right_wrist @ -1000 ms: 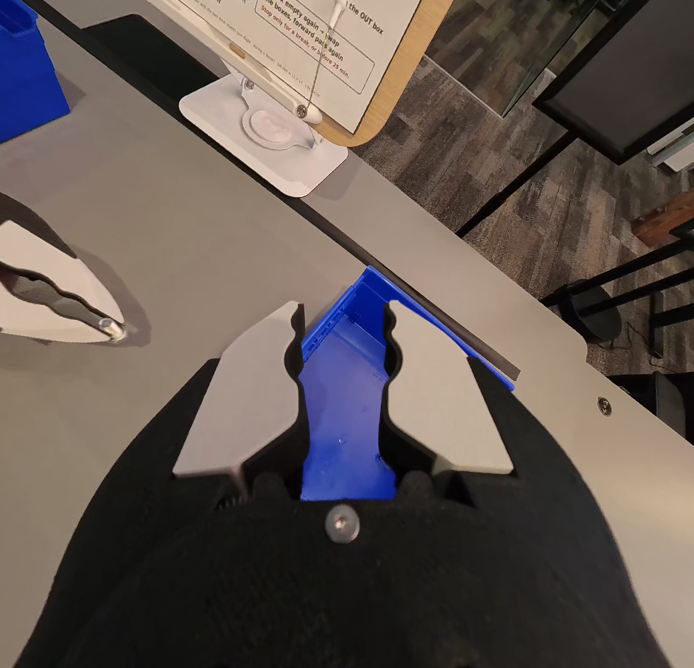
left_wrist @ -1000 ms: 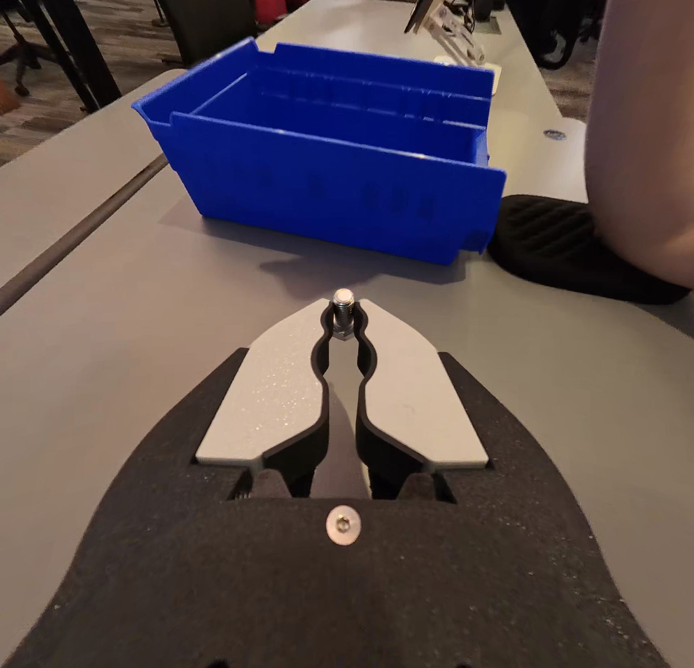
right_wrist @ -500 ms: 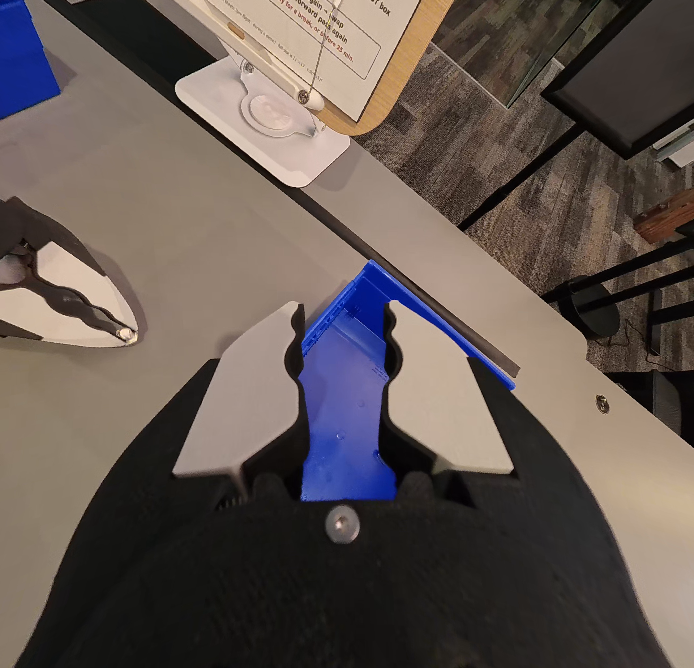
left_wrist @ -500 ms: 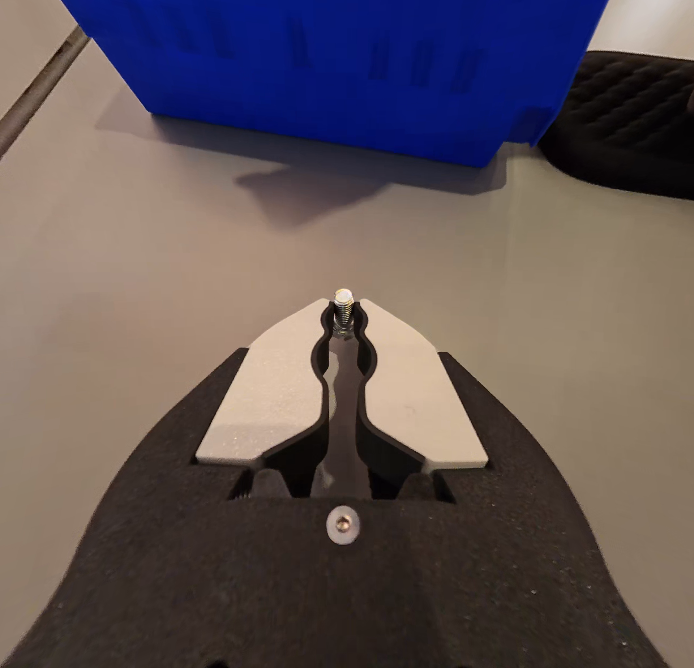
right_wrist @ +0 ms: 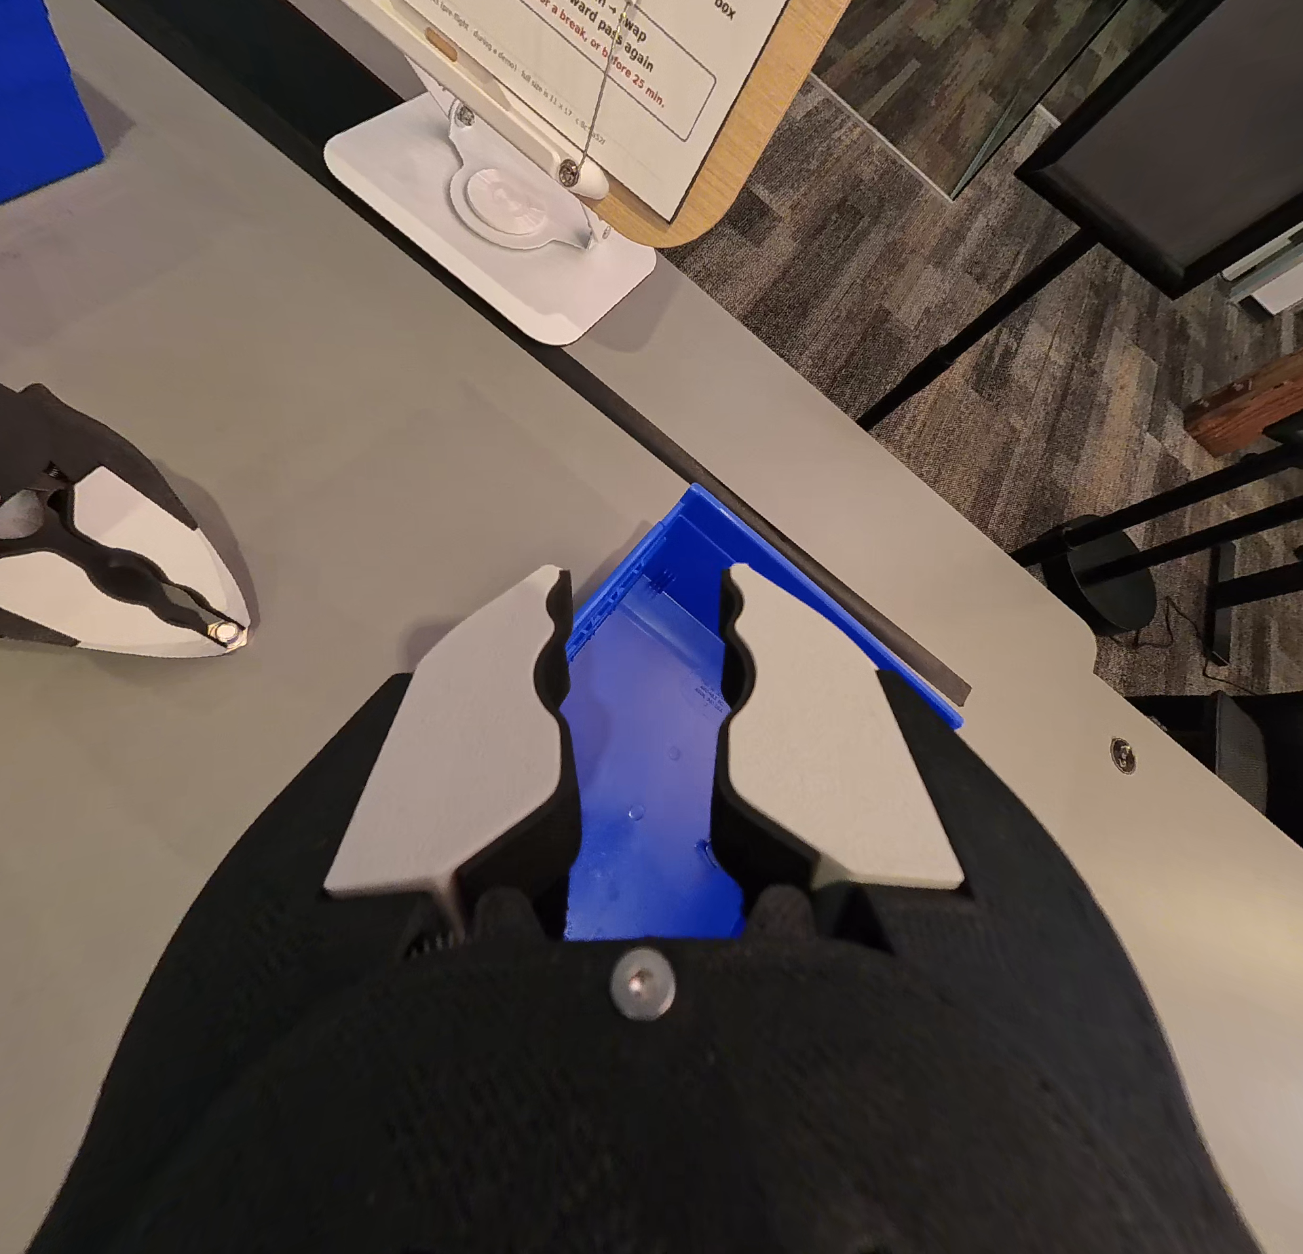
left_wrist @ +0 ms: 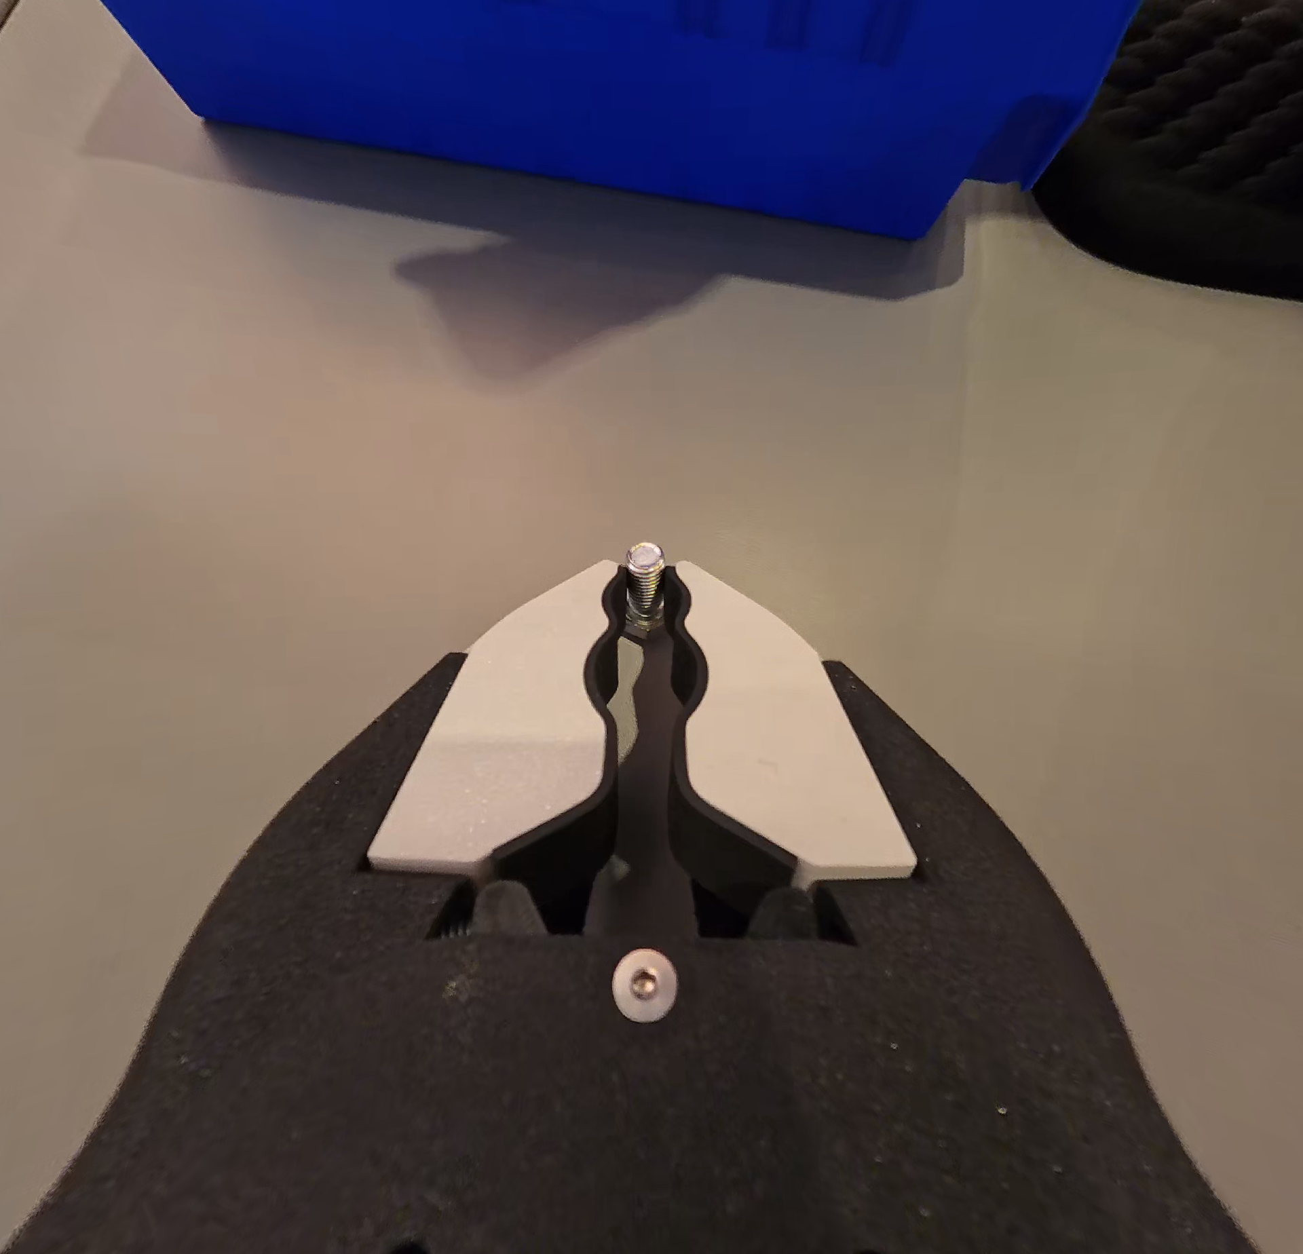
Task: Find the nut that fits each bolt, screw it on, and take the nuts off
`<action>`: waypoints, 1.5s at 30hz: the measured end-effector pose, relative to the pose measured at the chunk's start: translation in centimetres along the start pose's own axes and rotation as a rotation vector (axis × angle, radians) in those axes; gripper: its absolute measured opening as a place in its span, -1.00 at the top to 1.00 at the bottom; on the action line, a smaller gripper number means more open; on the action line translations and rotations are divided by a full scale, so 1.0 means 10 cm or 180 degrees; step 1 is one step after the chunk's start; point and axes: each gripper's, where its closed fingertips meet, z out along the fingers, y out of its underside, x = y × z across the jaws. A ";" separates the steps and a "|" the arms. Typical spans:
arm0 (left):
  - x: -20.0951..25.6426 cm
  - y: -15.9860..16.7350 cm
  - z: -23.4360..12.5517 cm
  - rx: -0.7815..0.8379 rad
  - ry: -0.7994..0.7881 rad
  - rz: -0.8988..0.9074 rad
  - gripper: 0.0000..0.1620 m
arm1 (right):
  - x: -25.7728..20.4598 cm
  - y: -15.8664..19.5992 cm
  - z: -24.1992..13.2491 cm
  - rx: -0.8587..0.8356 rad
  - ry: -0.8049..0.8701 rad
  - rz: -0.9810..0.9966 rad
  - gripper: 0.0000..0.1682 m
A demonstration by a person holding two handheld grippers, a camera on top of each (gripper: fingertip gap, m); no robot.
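Observation:
My left gripper (left_wrist: 645,586) is shut on a small silver bolt (left_wrist: 644,589), held upright at the fingertips with its threaded end up, above the grey table (left_wrist: 282,515). The same gripper and bolt (right_wrist: 225,632) show at the left edge of the right wrist view. My right gripper (right_wrist: 645,575) is open and empty, hovering over a blue bin (right_wrist: 649,762) whose floor shows bare between the fingers. No nut is clearly visible on its own.
A second blue bin (left_wrist: 599,71) stands ahead of the left gripper, with a black ribbed pad (left_wrist: 1184,148) to its right. A white stand (right_wrist: 493,219) with a printed board stands at the table's far edge. A dark seam (right_wrist: 705,466) runs beside the bin. My right fingertips sit around 25 centimetres from my left ones.
The left gripper has tilted downward and moved closer to the far blue bin, still holding the bolt. The right gripper has stayed open over its bin, shifting slightly.

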 end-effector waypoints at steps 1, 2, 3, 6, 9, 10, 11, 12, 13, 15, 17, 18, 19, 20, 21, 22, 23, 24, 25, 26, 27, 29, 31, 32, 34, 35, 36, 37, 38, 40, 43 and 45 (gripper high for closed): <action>0.00 0.00 0.00 -0.0005 -0.0008 0.0024 0.88 | 0.00 0.00 0.00 -0.0004 0.0004 0.0001 0.51; 0.00 0.01 -0.01 -0.0004 -0.0004 0.0024 0.88 | 0.01 0.01 0.00 -0.0009 0.0006 0.0001 0.51; 0.01 0.01 -0.01 0.0000 0.0014 0.0009 0.88 | 0.01 0.01 0.00 -0.0014 0.0009 0.0000 0.51; 0.01 0.04 -0.03 0.0015 0.0046 -0.0032 0.88 | 0.01 0.02 0.01 -0.0026 0.0012 0.0003 0.51; 0.03 0.06 -0.04 0.0021 0.0093 -0.0088 0.88 | 0.02 0.03 0.02 -0.0048 0.0028 0.0001 0.51; 0.03 0.07 -0.05 0.0023 0.0103 -0.0090 0.88 | 0.02 0.04 0.02 -0.0056 0.0030 0.0000 0.51; 0.04 0.07 -0.05 0.0016 0.0106 -0.0091 0.88 | 0.02 0.04 0.02 -0.0063 0.0032 -0.0003 0.51; 0.04 0.07 -0.05 0.0008 0.0110 -0.0096 0.88 | 0.02 0.04 0.02 -0.0068 0.0033 -0.0007 0.51; 0.04 0.07 -0.05 0.0001 0.0118 -0.0094 0.88 | 0.02 0.04 0.03 -0.0072 0.0032 -0.0010 0.51; 0.04 0.09 -0.03 -0.0042 0.0123 -0.0090 0.84 | 0.01 0.04 0.03 -0.0078 0.0030 -0.0015 0.51; 0.04 0.10 -0.03 -0.0058 0.0092 -0.0034 0.77 | 0.01 0.05 0.04 -0.0089 0.0027 -0.0021 0.51; 0.04 0.08 -0.04 -0.0028 0.0058 -0.0002 0.75 | 0.01 0.05 0.05 -0.0095 0.0026 -0.0023 0.51; 0.04 0.05 -0.06 0.0009 0.0035 0.0024 0.72 | 0.01 0.05 0.05 -0.0101 0.0027 -0.0024 0.51; 0.03 0.01 -0.09 0.0053 -0.0008 0.0050 0.69 | 0.01 0.06 0.05 -0.0106 0.0029 -0.0026 0.51; 0.01 -0.04 -0.14 0.0109 -0.0075 0.0071 0.66 | 0.01 0.06 0.05 -0.0107 0.0030 -0.0027 0.51; -0.01 -0.09 -0.20 0.0151 -0.0136 0.0083 0.63 | 0.01 0.06 0.05 -0.0104 0.0025 -0.0025 0.51; -0.03 -0.15 -0.29 0.0207 -0.0203 0.0088 0.60 | 0.01 0.06 0.05 -0.0102 0.0017 -0.0022 0.51; -0.06 -0.22 -0.40 0.0290 -0.0279 0.0099 0.60 | 0.02 0.06 0.05 -0.0100 0.0012 -0.0018 0.51; -0.09 -0.31 -0.55 0.0405 -0.0372 0.0103 0.62 | 0.02 0.07 0.05 -0.0098 0.0011 -0.0013 0.51; -0.13 -0.42 -0.72 0.0548 -0.0467 0.0094 0.62 | 0.02 0.07 0.05 -0.0096 0.0008 -0.0006 0.51; -0.17 -0.53 -0.91 0.0695 -0.0583 0.0074 0.62 | 0.03 0.07 0.04 -0.0094 0.0004 0.0001 0.51; -0.25 -0.71 -1.35 0.0940 -0.0824 -0.0035 0.61 | 0.03 0.07 0.05 -0.0096 -0.0002 0.0007 0.51; -0.17 -0.89 -1.77 0.1267 -0.0705 -0.0296 0.61 | 0.02 0.08 0.06 -0.0107 -0.0008 0.0004 0.51; -0.09 -0.97 -1.96 0.1478 -0.0556 -0.0396 0.62 | 0.02 0.08 0.06 -0.0113 -0.0007 -0.0001 0.51; 0.02 -1.08 -2.27 0.1792 -0.0415 -0.0491 0.66 | 0.01 0.08 0.08 -0.0129 -0.0014 -0.0010 0.51; 0.02 -1.06 -2.39 0.1781 -0.0503 -0.0502 0.66 | -0.01 0.08 0.09 -0.0140 -0.0029 -0.0021 0.51; 0.00 -0.99 -2.48 0.1623 -0.0638 -0.0466 0.65 | -0.03 0.08 0.10 -0.0146 -0.0056 -0.0038 0.51; -0.04 -0.89 -2.57 0.1412 -0.0807 -0.0424 0.65 | -0.06 0.07 0.11 -0.0144 -0.0089 -0.0056 0.51; -0.09 -0.77 -2.66 0.1230 -0.0998 -0.0416 0.64 | -0.09 0.06 0.12 -0.0134 -0.0114 -0.0077 0.52; -0.26 -0.55 -2.90 0.1004 -0.1439 -0.0482 0.68 | -0.15 0.01 0.13 -0.0080 -0.0178 -0.0122 0.53; -0.51 -0.10 -3.22 0.0574 -0.1959 -0.0818 0.74 | -0.35 -0.10 0.12 0.0092 -0.0480 -0.0170 0.57; -0.64 0.25 -3.38 0.0204 -0.2240 -0.1073 0.75 | -0.49 -0.20 0.10 0.0236 -0.0664 -0.0224 0.61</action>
